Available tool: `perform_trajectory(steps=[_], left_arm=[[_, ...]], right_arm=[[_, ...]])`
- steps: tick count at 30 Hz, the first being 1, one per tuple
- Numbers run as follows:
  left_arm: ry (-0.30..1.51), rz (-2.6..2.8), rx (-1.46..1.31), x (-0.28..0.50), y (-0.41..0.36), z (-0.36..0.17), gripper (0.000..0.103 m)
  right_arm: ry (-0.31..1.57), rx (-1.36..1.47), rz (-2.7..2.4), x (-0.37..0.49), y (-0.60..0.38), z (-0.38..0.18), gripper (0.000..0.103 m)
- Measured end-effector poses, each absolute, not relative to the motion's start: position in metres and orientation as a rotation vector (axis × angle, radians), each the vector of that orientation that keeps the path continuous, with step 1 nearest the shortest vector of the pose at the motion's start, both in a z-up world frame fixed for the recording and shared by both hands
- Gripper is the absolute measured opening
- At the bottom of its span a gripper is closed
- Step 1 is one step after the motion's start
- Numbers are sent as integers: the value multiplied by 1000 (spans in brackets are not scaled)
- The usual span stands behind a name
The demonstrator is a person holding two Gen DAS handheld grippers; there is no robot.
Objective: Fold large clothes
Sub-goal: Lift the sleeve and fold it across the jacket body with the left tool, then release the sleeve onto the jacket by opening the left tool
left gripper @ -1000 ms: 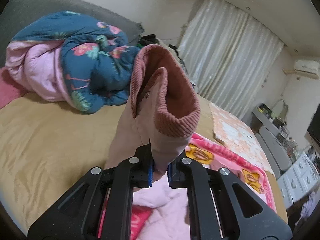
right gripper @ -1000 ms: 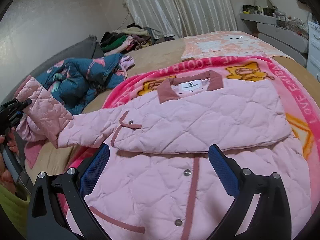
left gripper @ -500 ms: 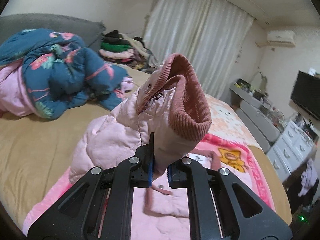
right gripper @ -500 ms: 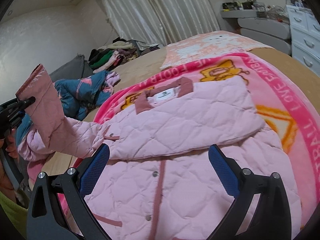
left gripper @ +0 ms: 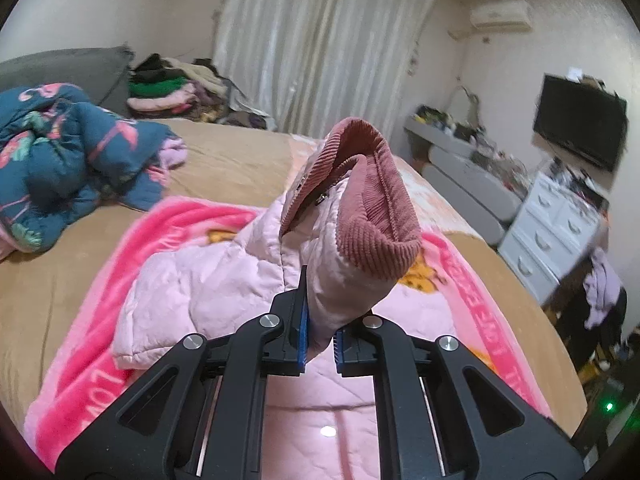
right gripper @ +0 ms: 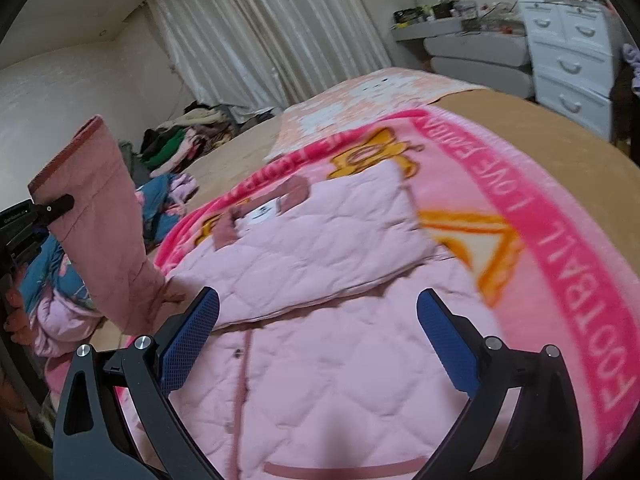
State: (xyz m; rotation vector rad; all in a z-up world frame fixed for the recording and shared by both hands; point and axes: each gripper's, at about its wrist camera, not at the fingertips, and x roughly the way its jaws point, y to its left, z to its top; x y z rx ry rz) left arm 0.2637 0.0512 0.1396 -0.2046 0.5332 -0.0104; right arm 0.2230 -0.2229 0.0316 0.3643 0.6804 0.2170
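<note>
A pink quilted jacket lies front up on a pink blanket on the bed. One sleeve is folded across its chest. My left gripper is shut on the other sleeve just below its dusty-rose corduroy cuff and holds it up above the jacket. In the right wrist view that raised sleeve stands at the left, pinched by the left gripper. My right gripper is open and empty, hovering over the jacket's lower front.
A rumpled blue floral duvet and a pile of clothes lie at the far left of the tan bed. A peach mat lies beyond the blanket. White drawers and a TV stand at the right.
My left gripper has carried the sleeve up and rightward, from beside the bed toward the jacket's body. My right gripper stayed open and shifted a little over the jacket.
</note>
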Motion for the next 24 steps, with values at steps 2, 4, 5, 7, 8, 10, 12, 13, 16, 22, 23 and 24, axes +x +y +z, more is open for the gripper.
perform_trajectory(steps=[2,4,5,7,8,10,12,13,16,22,23,24], left_arm=[[555,-31,-189,270,38,132,3],[582,-56,-173,276,24,122,3],[598,-68,-161,280,14,114,3],[635,-87,-136,287,-2,100,3],[653,-94,-125,290,-9,92,3],[686,-101,-101,296,-19,78,3],[715,-106,-77,298,-29,63,3],[725,-107,-69,299,-33,58,4],[773,-120,-27,304,-46,34,5],[812,-118,99,304,-71,5,9],[819,-118,111,305,-74,2,10],[832,-120,130,305,-77,-4,11]], right_arm=[[675,373,199,220,-234,31,99],[672,381,184,219,-244,30,99],[669,386,177,218,-247,31,99],[669,394,159,216,-257,29,99],[668,396,154,216,-260,28,99],[669,404,139,216,-268,26,99],[673,414,130,216,-275,23,99],[677,418,126,216,-278,21,99],[682,428,113,218,-285,16,99],[697,435,110,221,-289,8,99],[699,434,109,222,-289,7,99],[703,434,108,223,-289,6,99]])
